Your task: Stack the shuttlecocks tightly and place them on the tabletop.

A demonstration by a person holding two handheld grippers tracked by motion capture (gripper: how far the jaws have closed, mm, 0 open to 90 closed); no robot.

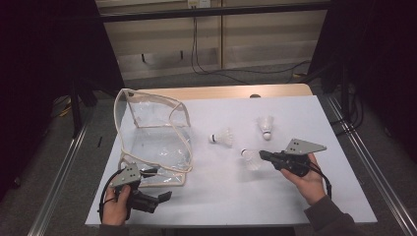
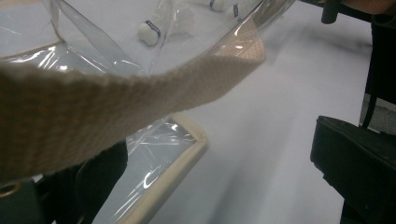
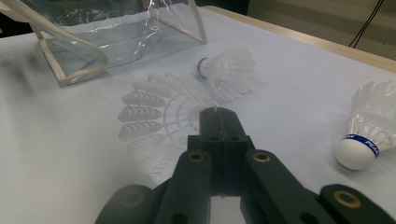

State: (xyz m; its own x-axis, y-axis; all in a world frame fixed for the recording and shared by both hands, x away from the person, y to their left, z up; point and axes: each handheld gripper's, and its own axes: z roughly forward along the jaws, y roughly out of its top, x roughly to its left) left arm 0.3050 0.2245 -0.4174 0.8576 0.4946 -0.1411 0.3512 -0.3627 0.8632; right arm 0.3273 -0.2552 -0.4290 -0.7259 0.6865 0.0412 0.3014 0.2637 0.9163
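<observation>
Landmark for all places: the clear bag [image 1: 152,135] with tan edging, standing open at the left of the white counter [image 1: 295,196].

Left gripper [image 1: 147,196]: at the bag's near corner, low on the counter. Its own view has the tan rim band [image 2: 116,107] running across close in front of it, between its jaws. Whether the jaws press on the band or merely stand either side of it cannot be told. The band is lifted, so the bag mouth faces the shuttles.

Loose shuttle [image 1: 222,137]: lies on its side just right of the bag mouth, cork toward the bag.

Held shuttle [image 1: 252,159]: right of the bag and nearer the person than the loose one. The right gripper [image 1: 264,156] has it; the right gripper view shows the jaws pressed together on the rim of its feather skirt [image 3: 159,116], cork end pointing away toward the bag. Whether it is clear of the counter is not certain.

Far shuttle [image 1: 266,128]: well right of the bag, cork toward the person.

Step in hand, as judged: loading shuttles into the bag, first one gripped, none inside.

Next move calls for carrying the held shuttle leftward, cork first, into the mouth, while the left gripper keeps the rim raised; releasing only once past the band. Risk: a pinch on thin feathers may slip or crush.
</observation>
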